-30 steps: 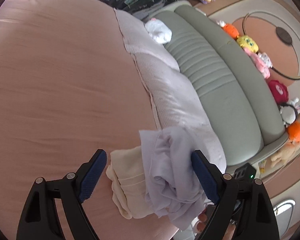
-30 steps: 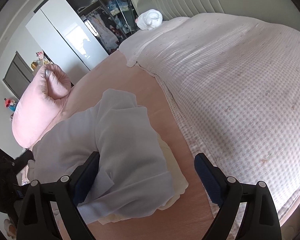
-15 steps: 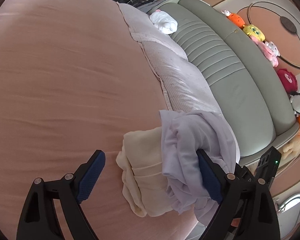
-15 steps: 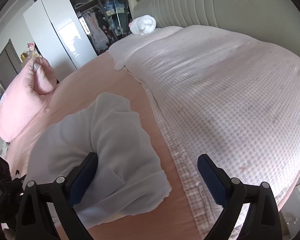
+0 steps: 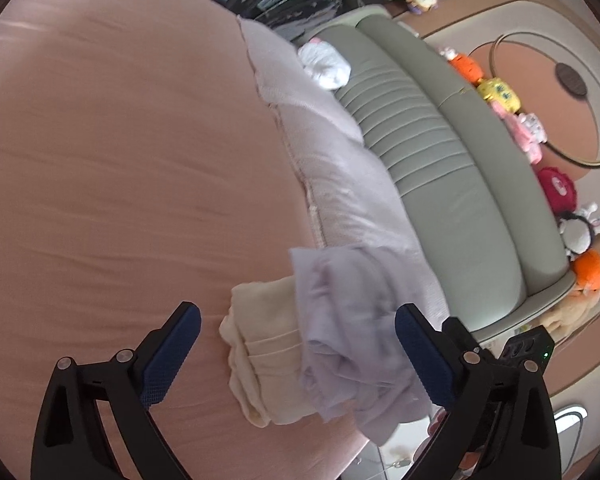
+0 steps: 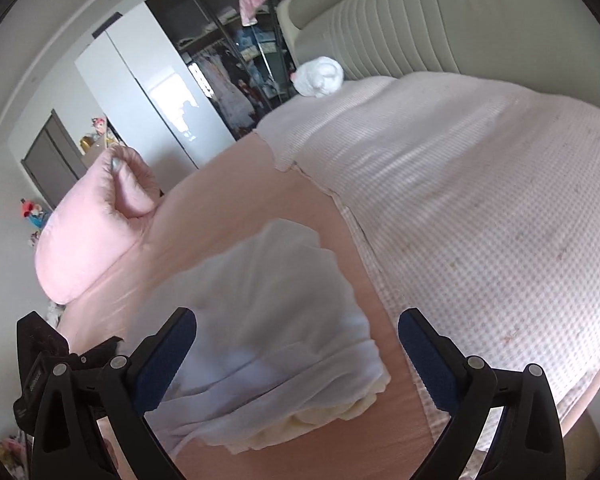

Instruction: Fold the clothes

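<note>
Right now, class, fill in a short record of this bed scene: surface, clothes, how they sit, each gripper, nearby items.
surface: pink sheet on a bed
clothes: pale lilac garment and cream garment
arrangement: lilac garment lies on top of the cream one
left gripper: open, holding nothing, clothes ahead between its fingers
right gripper: open, holding nothing
nearby: checked blanket, pink pillow, green headboard

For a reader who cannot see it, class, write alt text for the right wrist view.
A pale lavender garment lies folded on a cream garment, on a peach bedsheet between the open right claw's blue pads. A checked blanket lies right, a pink pillow left.
</note>
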Demonstrator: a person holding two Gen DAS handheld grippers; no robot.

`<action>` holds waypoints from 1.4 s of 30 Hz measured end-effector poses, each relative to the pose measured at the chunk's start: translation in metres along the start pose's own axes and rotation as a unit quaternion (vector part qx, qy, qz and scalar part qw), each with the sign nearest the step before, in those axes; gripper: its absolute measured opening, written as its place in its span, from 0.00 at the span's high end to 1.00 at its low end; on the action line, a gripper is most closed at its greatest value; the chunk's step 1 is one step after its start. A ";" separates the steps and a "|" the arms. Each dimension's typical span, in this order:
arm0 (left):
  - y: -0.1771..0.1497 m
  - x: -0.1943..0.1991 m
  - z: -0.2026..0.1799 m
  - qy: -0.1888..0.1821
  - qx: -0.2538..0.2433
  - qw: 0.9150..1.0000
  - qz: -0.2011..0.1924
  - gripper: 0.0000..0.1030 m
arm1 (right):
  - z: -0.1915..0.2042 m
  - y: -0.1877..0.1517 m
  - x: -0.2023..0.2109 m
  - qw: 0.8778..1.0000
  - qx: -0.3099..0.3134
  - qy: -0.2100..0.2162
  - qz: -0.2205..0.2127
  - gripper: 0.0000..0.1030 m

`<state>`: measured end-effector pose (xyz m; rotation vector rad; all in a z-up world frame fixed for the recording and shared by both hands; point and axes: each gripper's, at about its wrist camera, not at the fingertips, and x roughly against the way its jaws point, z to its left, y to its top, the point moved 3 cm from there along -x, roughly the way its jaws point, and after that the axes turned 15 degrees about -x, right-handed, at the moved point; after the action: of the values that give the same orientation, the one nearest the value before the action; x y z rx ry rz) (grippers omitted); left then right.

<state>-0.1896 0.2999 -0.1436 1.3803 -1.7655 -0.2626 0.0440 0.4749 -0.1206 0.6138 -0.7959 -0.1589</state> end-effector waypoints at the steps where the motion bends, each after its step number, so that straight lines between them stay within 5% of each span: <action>1: 0.002 0.006 -0.004 0.000 -0.005 1.000 -0.009 0.04 | 0.004 0.001 0.004 1.000 0.004 0.003 -0.003 0.02; 11: 0.002 0.044 -0.065 0.085 -0.133 0.987 -0.021 0.04 | 0.038 -0.011 0.051 0.997 0.064 -0.037 -0.020 0.02; 18: -0.020 0.079 -0.116 0.199 -0.247 0.948 -0.041 0.04 | 0.061 -0.032 0.096 0.995 0.091 -0.034 -0.033 0.02; 22: -0.029 0.102 -0.132 0.260 -0.266 0.926 -0.071 0.00 | 0.072 -0.040 0.123 0.995 0.092 -0.016 -0.044 0.01; 25: -0.033 0.108 -0.139 0.278 -0.285 0.916 -0.054 0.00 | 0.078 -0.045 0.144 0.995 0.084 0.003 -0.051 0.01; 30: -0.043 0.126 -0.147 0.277 -0.286 0.915 -0.058 0.00 | 0.087 -0.051 0.176 0.994 0.077 0.025 -0.069 0.01; 35: -0.052 0.143 -0.160 0.292 -0.303 0.905 -0.060 0.00 | 0.098 -0.055 0.198 0.992 0.097 0.002 -0.083 0.01; 42: -0.061 0.166 -0.162 0.311 -0.277 0.907 -0.061 0.00 | 0.100 -0.078 0.212 0.995 0.088 -0.028 -0.047 0.01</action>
<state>-0.0342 0.1855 -0.0014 0.9997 -0.9715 -0.3171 0.1283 0.2902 0.0207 0.8176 -0.8404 -0.1934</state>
